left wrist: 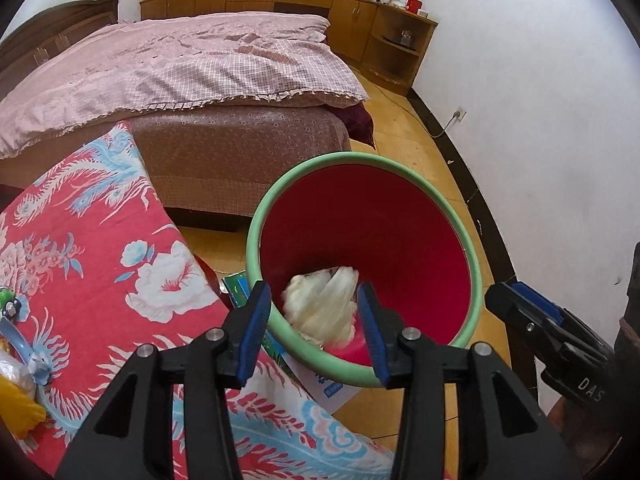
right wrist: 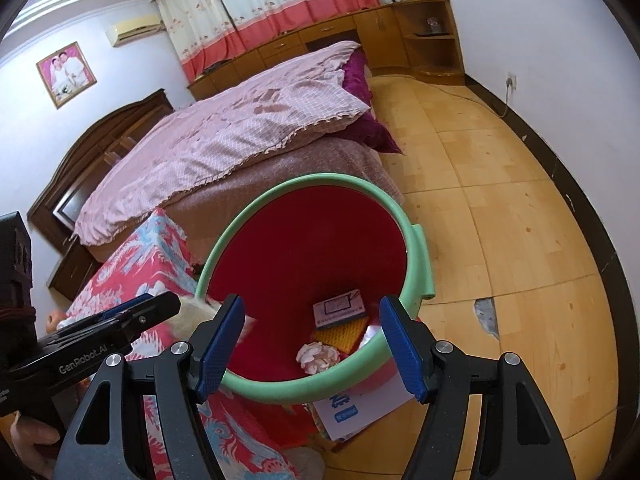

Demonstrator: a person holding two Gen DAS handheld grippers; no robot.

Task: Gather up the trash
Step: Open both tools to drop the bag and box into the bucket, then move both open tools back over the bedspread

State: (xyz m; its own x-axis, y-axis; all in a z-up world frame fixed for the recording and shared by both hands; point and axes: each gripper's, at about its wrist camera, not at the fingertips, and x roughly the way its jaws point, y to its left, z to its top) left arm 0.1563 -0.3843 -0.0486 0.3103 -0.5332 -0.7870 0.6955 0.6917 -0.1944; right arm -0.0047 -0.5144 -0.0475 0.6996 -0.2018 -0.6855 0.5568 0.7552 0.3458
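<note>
A red trash bin with a green rim [left wrist: 264,216] [right wrist: 256,380] stands on the floor beside the cloth-covered table. My left gripper [left wrist: 314,330] has its jaws apart over the bin's near rim; a blurred, crumpled white plastic wrapper [left wrist: 320,304] sits between the fingers, loose from the pads, and also shows in the right wrist view [right wrist: 188,320]. My right gripper [right wrist: 312,354] is open and empty above the bin's near rim. In the bin lie a crumpled tissue [right wrist: 318,356], a small pink box [right wrist: 340,308] and a yellow-orange item [right wrist: 340,334].
The table with red floral cloth [left wrist: 100,272] holds a yellow item [left wrist: 20,404] and a small toy [left wrist: 10,306] at its left edge. Papers [right wrist: 360,412] lie under the bin. A bed [left wrist: 180,80] lies behind; wooden floor [right wrist: 520,220] stretches right to the wall.
</note>
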